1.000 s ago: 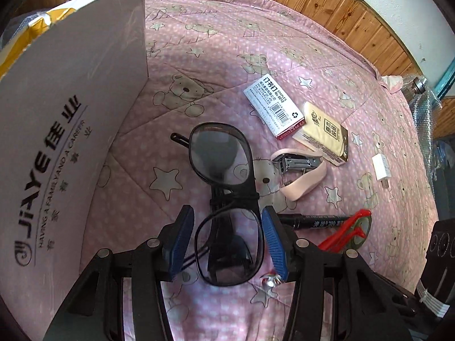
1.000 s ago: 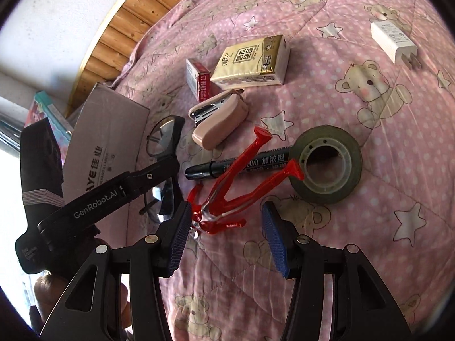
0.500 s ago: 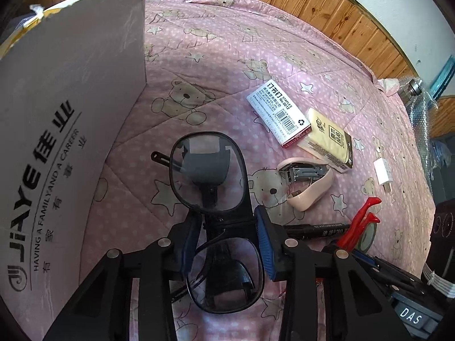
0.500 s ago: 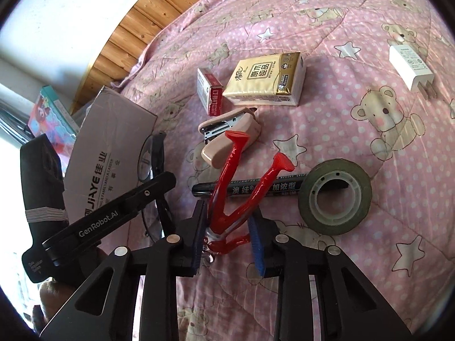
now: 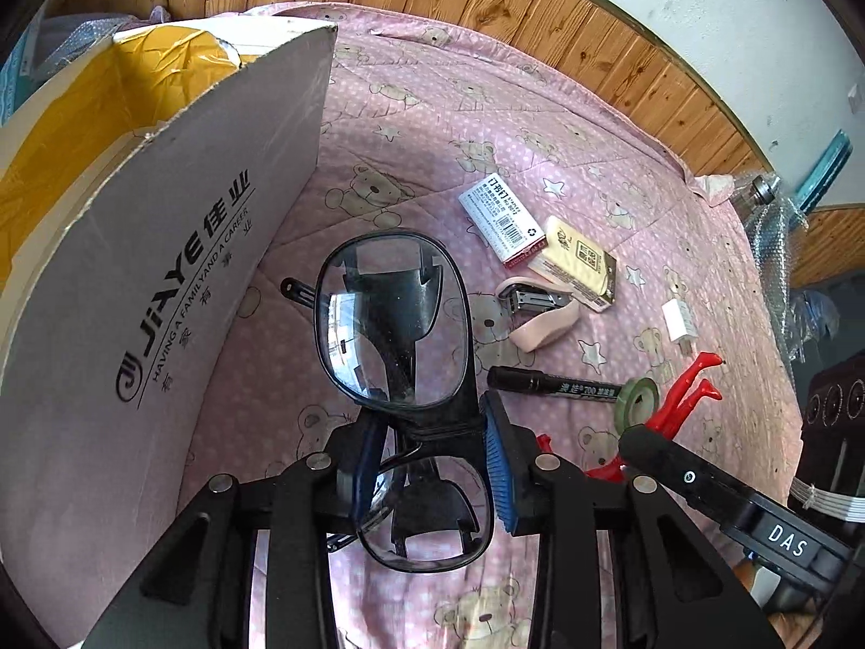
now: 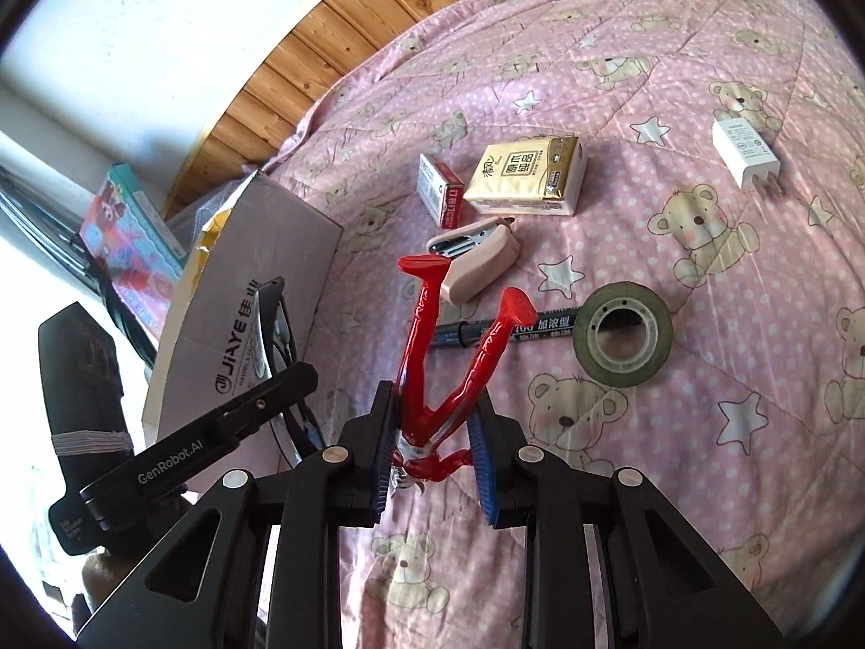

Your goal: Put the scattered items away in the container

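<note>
Box (image 5: pixel 162 281) beside you shows only yellow lining. Your left gripper (image 5: pixel 432 465) pinches black glasses (image 5: pixel 394 324); your right gripper (image 6: pixel 432 459) pinches a red figure (image 6: pixel 459 357).

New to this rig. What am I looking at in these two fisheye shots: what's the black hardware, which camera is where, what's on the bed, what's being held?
There is no robot arm. A person holds two handheld grippers, each with a fisheye camera looking along its two blue-padded fingers.

Left wrist view: the left gripper is shut on black glasses, beside the open cardboard box, the container.

Right wrist view: the right gripper is shut on a red toy figure, legs pointing away.

Still on the pink bear quilt: a staple box, tissue pack, pink stapler, black marker, tape roll and white charger.
</note>
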`<state>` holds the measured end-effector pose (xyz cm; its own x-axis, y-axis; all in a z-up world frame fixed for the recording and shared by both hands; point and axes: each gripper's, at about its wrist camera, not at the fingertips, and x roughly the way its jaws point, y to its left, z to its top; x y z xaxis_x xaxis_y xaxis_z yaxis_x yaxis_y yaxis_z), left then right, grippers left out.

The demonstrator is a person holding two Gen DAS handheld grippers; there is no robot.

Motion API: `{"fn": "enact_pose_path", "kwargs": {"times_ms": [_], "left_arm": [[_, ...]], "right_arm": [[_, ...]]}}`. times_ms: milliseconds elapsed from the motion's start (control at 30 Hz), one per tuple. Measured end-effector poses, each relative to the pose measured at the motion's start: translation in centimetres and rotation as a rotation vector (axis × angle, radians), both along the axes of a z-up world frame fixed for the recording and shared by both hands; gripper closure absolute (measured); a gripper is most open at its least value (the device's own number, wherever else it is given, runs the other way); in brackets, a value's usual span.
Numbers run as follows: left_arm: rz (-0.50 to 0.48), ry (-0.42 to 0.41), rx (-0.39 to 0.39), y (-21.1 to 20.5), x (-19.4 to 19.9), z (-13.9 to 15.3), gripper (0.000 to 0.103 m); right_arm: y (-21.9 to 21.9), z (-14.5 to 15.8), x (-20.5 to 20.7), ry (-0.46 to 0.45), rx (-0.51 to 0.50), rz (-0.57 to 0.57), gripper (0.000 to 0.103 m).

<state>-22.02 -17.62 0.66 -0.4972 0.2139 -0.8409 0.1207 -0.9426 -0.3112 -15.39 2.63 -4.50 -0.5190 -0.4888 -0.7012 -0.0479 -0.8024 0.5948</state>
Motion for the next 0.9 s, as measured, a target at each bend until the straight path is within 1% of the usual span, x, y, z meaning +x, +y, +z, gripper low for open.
{"fn": "enact_pose_path", "kwargs": {"times_ms": [133, 267, 533, 900], "left_arm": [[-0.001, 0.026, 0.009, 0.1, 1.2, 1.5, 0.067], [-0.002, 0.051, 0.001, 0.4, 2.5, 3.0, 0.067], [0.008, 0.085, -0.083, 1.3, 4.6, 5.0, 0.067], [-0.003, 0.13, -0.131, 2.2, 8.0, 7.4, 0.067]], "right_arm": [[0.0, 0.9, 1.4, 0.015, 0.0, 0.0, 0.076], [-0.2, 1.9, 2.9, 0.033, 0.0, 0.004, 0.076], [-0.6, 3.7, 5.5, 0.066, 0.01, 0.02, 0.076], [-1.6, 5.6, 8.6, 0.107, 0.021, 0.041, 0.076]]}}
